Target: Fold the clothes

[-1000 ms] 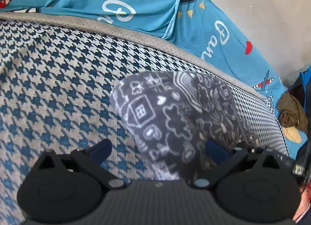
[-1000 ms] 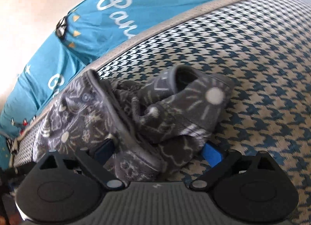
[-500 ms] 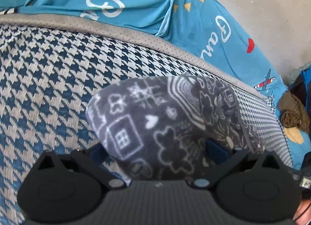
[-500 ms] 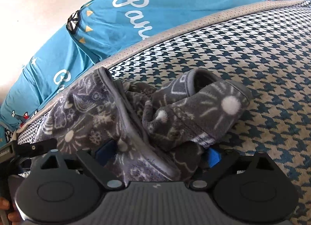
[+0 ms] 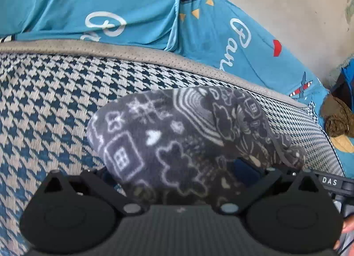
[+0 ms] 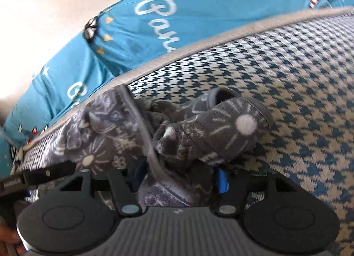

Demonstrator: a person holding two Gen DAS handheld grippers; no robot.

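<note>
Because the grey printed fleece garment (image 5: 177, 140) lies bunched directly ahead of both tools on the houndstooth mattress (image 5: 44, 101), the governing relation is that its long axis runs crosswise between them, from the left hand-held gripper (image 5: 177, 176) to the right hand-held gripper (image 6: 177, 178). In the left wrist view, a rounded fold of fleece fills the space between the jaws and drapes over the tool body; the jaws stand wide, and whether the pads press the cloth cannot be told. In the right wrist view, the jaws have just been closing from their widest setting, with the grey-bound hem (image 6: 143, 136) and a crumpled sleeve or leg opening (image 6: 232, 121) lying between them; the blue pad (image 6: 221, 180) appears to meet the fabric, but a firm grip is not confirmed. The left tool's tip (image 6: 44, 171) shows at the near left, close beside the right tool. Judged from this layout, each hand is nearest its own end, so drawing them apart would spread the garment.
</note>
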